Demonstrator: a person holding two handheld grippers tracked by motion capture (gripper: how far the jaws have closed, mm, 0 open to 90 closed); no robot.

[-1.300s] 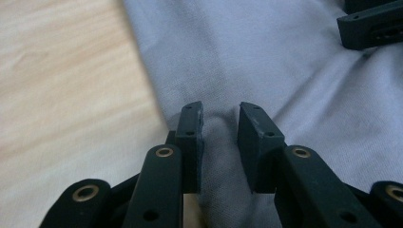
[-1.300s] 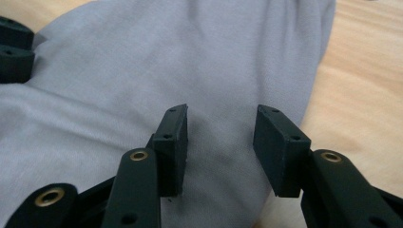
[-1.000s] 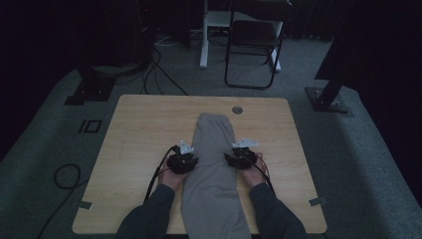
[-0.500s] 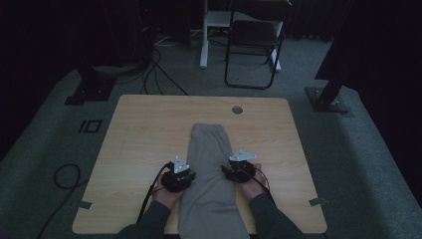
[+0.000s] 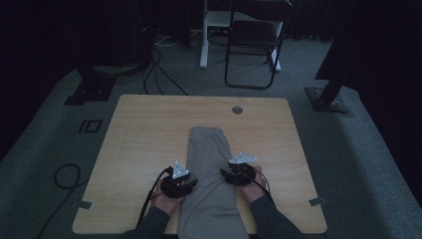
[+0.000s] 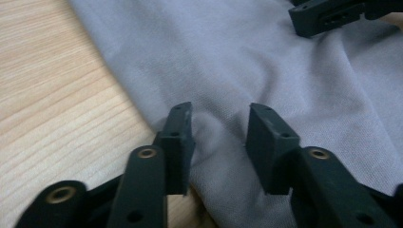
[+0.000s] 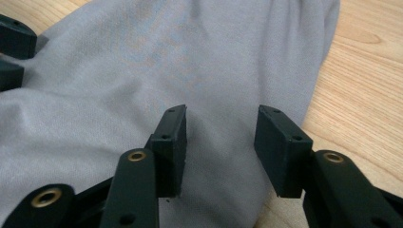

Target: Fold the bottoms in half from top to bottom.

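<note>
A light wooden desk with a small round grommet stands on grey carpet — behind it, a black folding chair; black cables trail at its left side.

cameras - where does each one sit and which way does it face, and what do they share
High view: above the person's side, facing forward and down on the table; forearms, left gripper and right gripper show.
Left gripper view: rides the left gripper, facing along its open jaws over the grey garment.
Right gripper view: rides the right gripper, jaws open over the cloth's edge.
Shared: all three show the garment on the wooden table.
</note>
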